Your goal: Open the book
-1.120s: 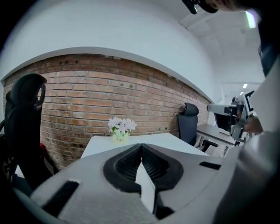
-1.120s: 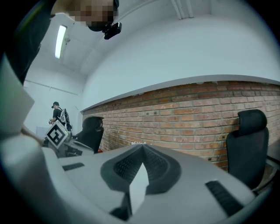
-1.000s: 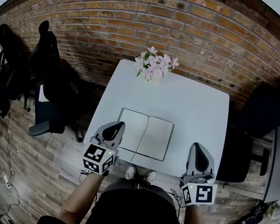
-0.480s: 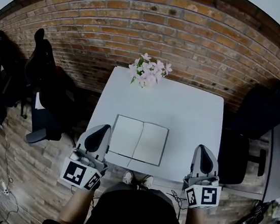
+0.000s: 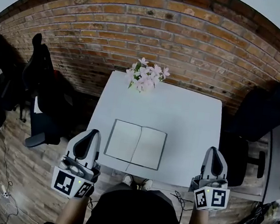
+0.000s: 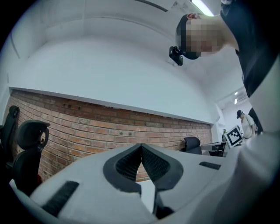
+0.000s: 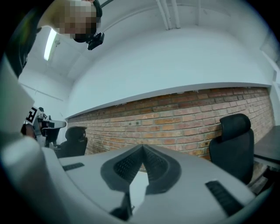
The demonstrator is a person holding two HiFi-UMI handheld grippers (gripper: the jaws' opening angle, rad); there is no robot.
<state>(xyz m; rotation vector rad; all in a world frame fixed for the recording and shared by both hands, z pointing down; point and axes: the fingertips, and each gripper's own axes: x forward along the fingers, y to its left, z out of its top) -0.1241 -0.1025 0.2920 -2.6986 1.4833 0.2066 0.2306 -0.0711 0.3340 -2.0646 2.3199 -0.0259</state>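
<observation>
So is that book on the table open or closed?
Open. The book lies flat on the table, two pale pages spread either side of a centre fold.

1 book (image 5: 135, 144), 2 grippers (image 5: 92, 134) (image 5: 215, 151), 1 tbl (image 5: 180, 114)

The book (image 5: 135, 144) shows white pages; table (image 5: 188, 115) pale grey, flowers (image 5: 146, 75) pinkish-white, brick wall (image 5: 191, 33) red-brown, office chair (image 5: 265, 112) black.

An office: black swivel chairs (image 5: 262, 112) flank a white table (image 5: 190, 115) before a brick wall (image 5: 156, 29).
</observation>
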